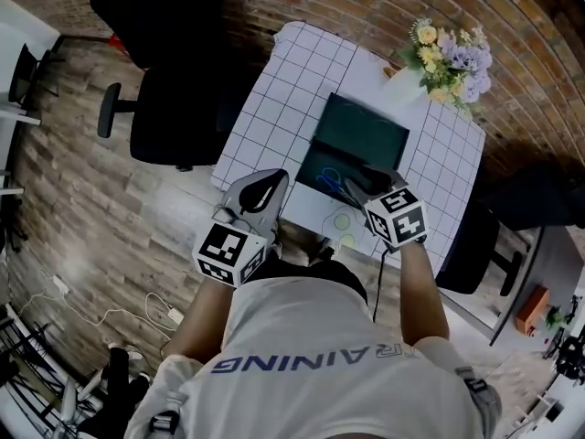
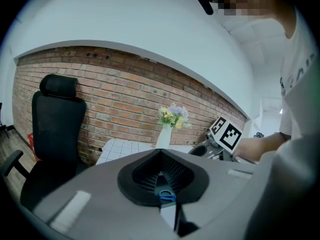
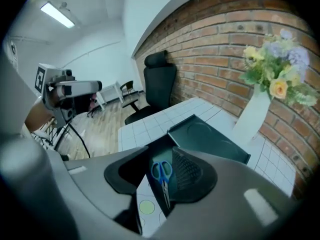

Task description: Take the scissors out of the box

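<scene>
The dark box [image 1: 309,158] stands open on the white grid table [image 1: 274,108], its lid [image 1: 361,131] laid back behind it. Blue-handled scissors [image 1: 331,179] lie inside, near the front. My right gripper [image 1: 370,183] hangs over the box's front right corner, tilted down. Its jaws are open, with the scissors [image 3: 162,174] showing through the gap below them, untouched. My left gripper [image 1: 260,190] is at the table's front left edge, beside the box and clear of it. Its jaws stand a little apart with nothing in them, and the scissors [image 2: 166,197] show beyond.
A white vase of flowers [image 1: 452,62] stands at the table's far right corner. A white sheet with pale green circles [image 1: 343,219] lies in front of the box. Black office chairs [image 1: 174,108] flank the table, and a brick wall runs behind it.
</scene>
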Demonstrator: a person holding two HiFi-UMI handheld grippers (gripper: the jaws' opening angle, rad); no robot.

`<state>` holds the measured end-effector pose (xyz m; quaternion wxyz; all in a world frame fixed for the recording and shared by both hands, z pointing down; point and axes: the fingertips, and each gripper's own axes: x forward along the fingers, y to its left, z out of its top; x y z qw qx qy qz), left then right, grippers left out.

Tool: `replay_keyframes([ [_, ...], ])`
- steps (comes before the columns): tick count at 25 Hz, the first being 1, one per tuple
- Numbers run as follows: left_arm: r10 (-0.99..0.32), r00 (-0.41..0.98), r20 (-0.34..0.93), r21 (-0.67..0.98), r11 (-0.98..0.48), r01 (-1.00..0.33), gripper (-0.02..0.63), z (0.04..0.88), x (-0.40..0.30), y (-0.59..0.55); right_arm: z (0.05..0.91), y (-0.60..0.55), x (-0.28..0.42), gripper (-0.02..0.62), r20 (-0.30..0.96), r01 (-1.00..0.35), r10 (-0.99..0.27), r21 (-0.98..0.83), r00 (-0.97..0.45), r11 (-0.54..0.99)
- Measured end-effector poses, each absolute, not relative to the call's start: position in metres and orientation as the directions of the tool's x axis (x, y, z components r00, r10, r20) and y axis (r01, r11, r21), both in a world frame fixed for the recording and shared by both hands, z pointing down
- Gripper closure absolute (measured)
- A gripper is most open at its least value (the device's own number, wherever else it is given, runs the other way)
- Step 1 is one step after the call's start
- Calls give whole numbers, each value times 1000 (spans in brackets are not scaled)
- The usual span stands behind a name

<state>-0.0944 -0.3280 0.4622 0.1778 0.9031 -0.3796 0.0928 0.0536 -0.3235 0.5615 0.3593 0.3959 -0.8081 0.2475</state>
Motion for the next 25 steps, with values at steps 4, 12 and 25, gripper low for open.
replay_keyframes([
  [4,-677,665,316,255,-614,-747,603,469,-105,-329,605,-319,40,426,872,-749,-304,-101,-384,655],
  [12,-719,603,344,288,-531,-797,603,487,-135,-326,673,-320,15,440,956,-650,-113,-94,-270,754],
  [25,-735,567,371,305,-480,-822,603,503,-158,-329,729,-326,14,440,988,-650,0,-101,-155,753],
])
